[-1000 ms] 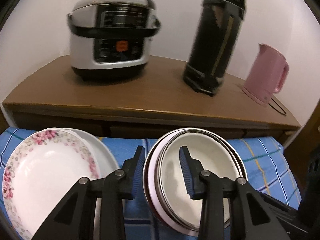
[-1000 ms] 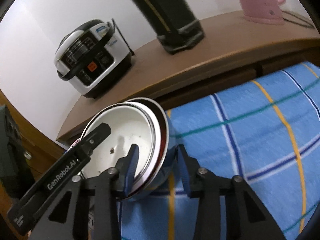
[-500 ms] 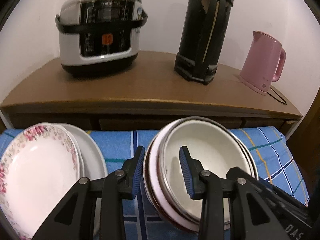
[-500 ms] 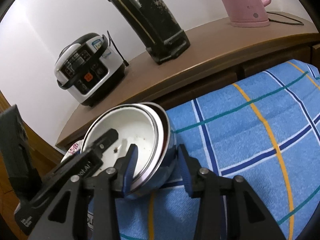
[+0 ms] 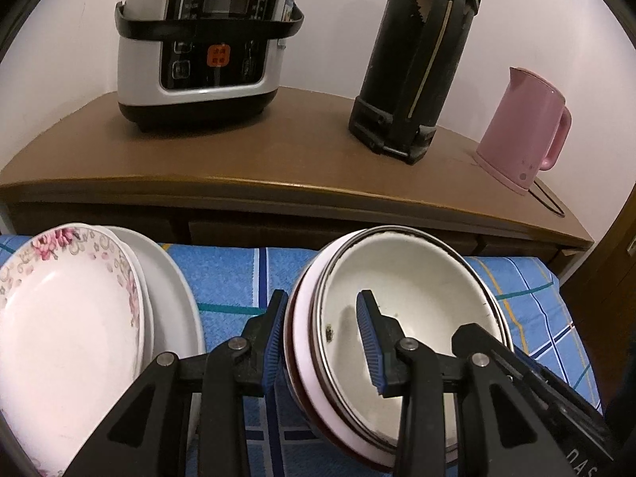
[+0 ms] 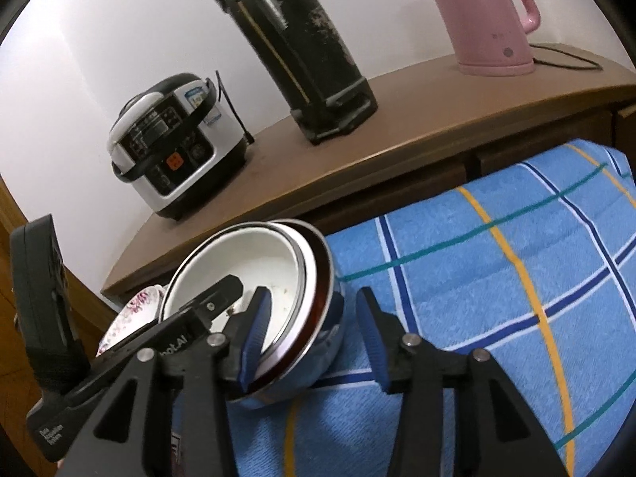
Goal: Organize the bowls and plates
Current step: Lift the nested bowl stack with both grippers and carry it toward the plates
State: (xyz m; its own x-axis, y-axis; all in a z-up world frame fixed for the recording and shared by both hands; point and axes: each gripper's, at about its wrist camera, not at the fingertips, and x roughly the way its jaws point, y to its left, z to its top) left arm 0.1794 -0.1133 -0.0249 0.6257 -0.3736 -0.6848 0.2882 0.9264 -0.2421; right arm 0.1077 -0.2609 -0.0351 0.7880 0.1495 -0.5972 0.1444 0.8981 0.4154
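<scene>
A nest of bowls point(image 5: 417, 298), a white enamel one inside a pink one with a dark red rim, sits tilted on the blue checked cloth point(image 5: 230, 274). My left gripper point(image 5: 322, 318) is shut on the nest's left rim, one pad outside and one inside. From the other side my right gripper point(image 6: 313, 310) straddles the same bowls point(image 6: 254, 262). Its jaws are opening: the left pad is inside the bowl and the right pad stands off the outer wall. A floral plate point(image 5: 59, 338) lies on white plates point(image 5: 171, 298) to the left.
Behind the cloth runs a wooden sideboard point(image 5: 238, 151) with a rice cooker point(image 5: 206, 39), a tall black thermos point(image 5: 417, 59) and a pink kettle point(image 5: 520, 135) against the wall. To the right of the bowls lies bare cloth point(image 6: 477, 278).
The right gripper's jaws have widened and its outer pad has come off the bowl's wall. The left gripper keeps its hold on the rim; the bowls stay tilted.
</scene>
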